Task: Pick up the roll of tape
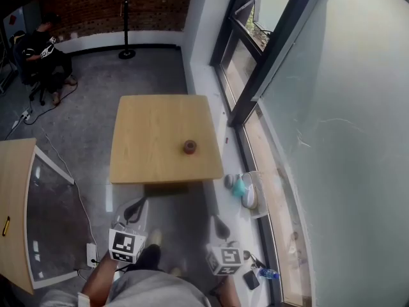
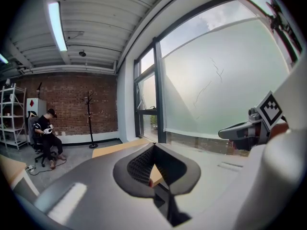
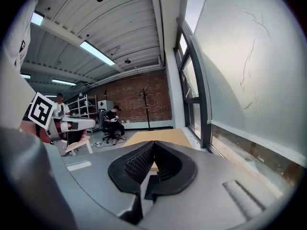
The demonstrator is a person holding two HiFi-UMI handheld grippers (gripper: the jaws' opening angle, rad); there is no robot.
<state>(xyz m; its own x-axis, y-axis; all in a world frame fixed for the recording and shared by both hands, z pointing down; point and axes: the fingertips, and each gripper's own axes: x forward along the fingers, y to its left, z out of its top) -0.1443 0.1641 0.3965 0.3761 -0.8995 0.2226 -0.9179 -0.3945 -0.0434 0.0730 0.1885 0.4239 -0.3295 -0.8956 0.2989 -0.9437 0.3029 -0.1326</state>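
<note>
The small dark red roll of tape (image 1: 190, 147) lies flat on the square light wooden table (image 1: 147, 126), towards its right side and closer to its near edge. The grey left gripper (image 1: 135, 211) and grey right gripper (image 1: 219, 226) hang off the table's near edge, well short of the tape, each with jaws pressed together on nothing.

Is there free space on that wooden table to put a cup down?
Plenty. Only the roll of tape sits on the table, right of its middle; everything to its left and behind it is bare. The floor by the window is crowded with what look like shoes.
</note>
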